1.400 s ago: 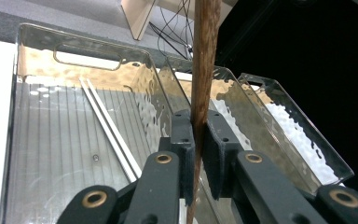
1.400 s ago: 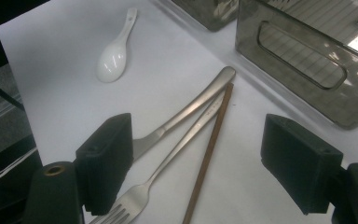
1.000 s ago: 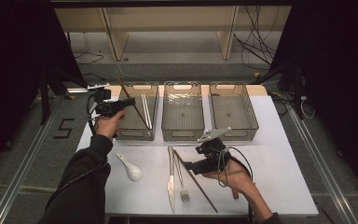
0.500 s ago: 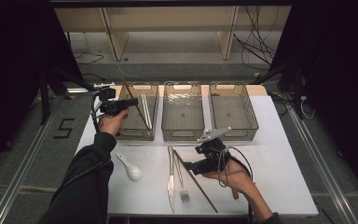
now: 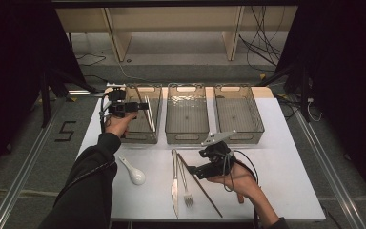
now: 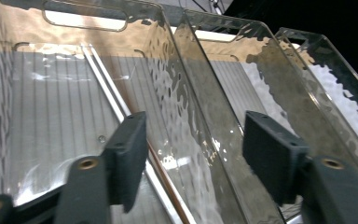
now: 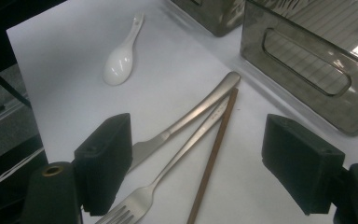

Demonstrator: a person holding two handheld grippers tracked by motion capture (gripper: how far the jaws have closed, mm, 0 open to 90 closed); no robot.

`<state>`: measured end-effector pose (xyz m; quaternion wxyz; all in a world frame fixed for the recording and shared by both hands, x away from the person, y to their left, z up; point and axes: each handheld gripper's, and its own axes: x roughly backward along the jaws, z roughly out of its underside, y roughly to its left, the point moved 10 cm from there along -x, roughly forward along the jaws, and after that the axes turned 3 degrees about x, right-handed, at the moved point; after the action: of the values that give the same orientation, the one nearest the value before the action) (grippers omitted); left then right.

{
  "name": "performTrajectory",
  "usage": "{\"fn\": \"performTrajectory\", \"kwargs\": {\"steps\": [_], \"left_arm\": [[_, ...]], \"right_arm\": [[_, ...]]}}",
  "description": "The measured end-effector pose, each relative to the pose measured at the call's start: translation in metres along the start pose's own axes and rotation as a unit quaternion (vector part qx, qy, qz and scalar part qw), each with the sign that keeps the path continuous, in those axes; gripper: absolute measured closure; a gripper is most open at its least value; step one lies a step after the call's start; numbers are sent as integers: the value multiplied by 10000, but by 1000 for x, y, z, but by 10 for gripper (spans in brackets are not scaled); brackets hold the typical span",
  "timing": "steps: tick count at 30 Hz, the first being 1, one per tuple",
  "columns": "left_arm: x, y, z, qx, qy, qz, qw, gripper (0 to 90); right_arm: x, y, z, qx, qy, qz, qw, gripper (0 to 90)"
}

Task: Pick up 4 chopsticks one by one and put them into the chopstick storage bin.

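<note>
Reaching over the left bin (image 5: 143, 113), left gripper (image 5: 145, 105) just opened.

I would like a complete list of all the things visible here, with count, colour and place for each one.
bins: three, clear grey, side by side at the far edge of the table
chopsticks: pale, lying in the left bin, count unclear
brown chopstick: one, on the table beside the fork
fork: one, silver, table front
knife: one, silver, left of the fork
spoon: one, white, front left
table: one, white
left tool: black, open over the left bin, jaws just opened, nothing between them
right tool: black, open above the cutlery
</note>
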<state>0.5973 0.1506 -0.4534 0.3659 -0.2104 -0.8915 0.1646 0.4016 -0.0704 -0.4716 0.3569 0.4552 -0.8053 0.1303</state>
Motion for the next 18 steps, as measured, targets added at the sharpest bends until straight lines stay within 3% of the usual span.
{"fn": "performTrajectory", "kwargs": {"steps": [11, 18], "left_arm": [[30, -17, -1, -137, -437, 390, 9982, 278], [56, -30, 13, -314, -633, 700, 9950, 219]], "right_arm": [[0, -3, 5, -115, 251, 96, 9996, 253], [-2, -9, 19, -181, 795, 338, 9961, 252]]}}
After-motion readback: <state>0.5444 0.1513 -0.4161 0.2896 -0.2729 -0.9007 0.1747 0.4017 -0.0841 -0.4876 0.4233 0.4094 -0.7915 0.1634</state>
